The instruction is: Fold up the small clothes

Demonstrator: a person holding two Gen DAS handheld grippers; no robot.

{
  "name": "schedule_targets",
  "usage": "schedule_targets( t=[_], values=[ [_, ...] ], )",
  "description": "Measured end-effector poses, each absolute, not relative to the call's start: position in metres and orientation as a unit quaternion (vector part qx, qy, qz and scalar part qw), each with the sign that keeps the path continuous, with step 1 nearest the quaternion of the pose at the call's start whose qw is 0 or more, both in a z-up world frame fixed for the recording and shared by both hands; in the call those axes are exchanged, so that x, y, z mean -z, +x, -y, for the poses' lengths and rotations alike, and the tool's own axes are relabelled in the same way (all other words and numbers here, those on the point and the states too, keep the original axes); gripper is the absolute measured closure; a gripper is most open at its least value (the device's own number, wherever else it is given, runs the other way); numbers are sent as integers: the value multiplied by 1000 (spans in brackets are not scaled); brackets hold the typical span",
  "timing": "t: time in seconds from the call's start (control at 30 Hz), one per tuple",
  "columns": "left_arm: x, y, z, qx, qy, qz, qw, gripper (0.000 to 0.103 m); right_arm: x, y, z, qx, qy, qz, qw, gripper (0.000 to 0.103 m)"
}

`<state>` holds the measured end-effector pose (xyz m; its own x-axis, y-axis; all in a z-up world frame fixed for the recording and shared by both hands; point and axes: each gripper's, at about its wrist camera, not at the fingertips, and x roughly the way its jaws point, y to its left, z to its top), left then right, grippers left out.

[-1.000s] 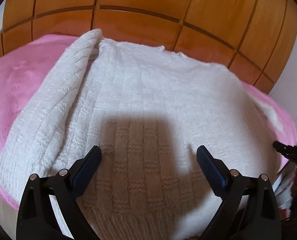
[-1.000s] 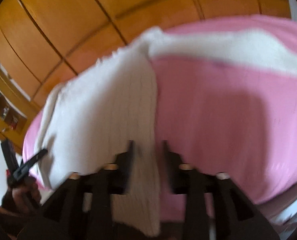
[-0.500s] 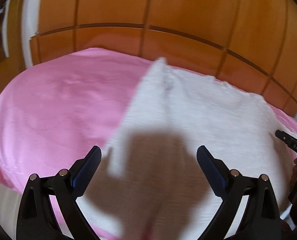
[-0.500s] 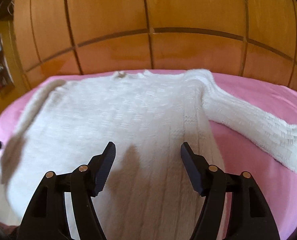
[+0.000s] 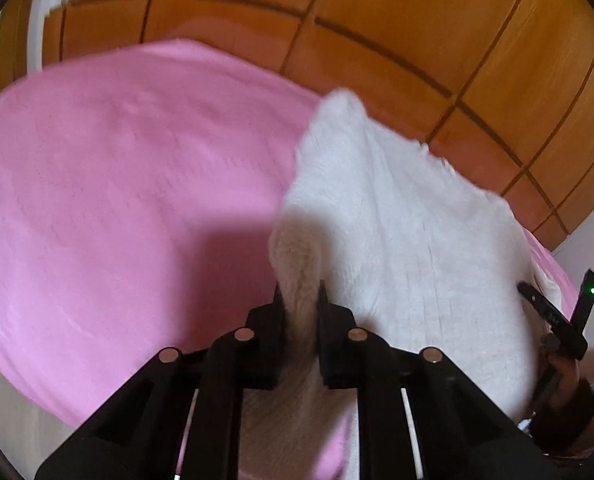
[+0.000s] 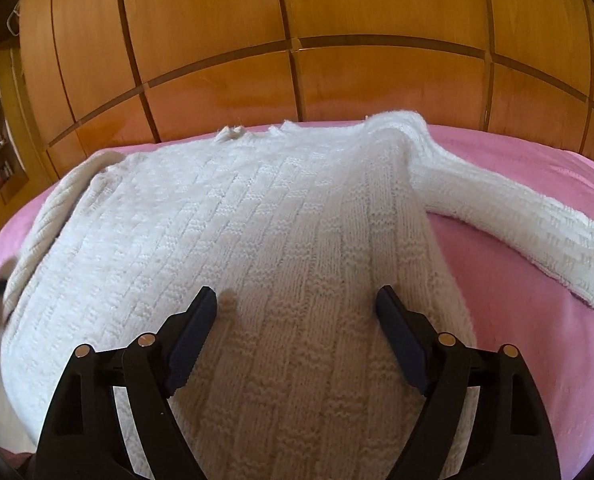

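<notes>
Warm, bright light; motion blur in left wrist view; fisheye bowing, dark vignetted corners.

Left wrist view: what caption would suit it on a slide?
Left tongs closing on a fold of the white knit sweater lying on the pink blanket.

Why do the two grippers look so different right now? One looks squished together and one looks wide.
The left gripper has its jaws closing on a fold of the white sweater; the right gripper is opening, with nothing pinched, only knit lying beneath. The left gripper sits at the sweater's edge beside the pink blanket; the right gripper hangs over the sweater's middle. Both are black and point down at the sweater.
</notes>
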<state>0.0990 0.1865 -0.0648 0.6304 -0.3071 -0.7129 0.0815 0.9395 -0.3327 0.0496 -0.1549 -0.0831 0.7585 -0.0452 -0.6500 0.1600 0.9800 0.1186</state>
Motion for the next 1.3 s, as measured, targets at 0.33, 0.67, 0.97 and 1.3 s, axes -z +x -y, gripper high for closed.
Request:
schedule_targets(
  t=[0.33,0.67,0.97,1.3],
  values=[
    [25,170,-289,-67,-46,-373,924,91,84,50,151,52,77,-348,933,18],
    [75,224,-309,-167,43,-417,892,59,84,51,149,53,73,-348,933,16],
    [46,158,-255,-109,-57,-311,942,14,85,52,148,54,67,-348,933,15],
    [56,141,-74,145,-50,-322,934,6,85,50,150,51,71,-343,935,15]
  ],
)
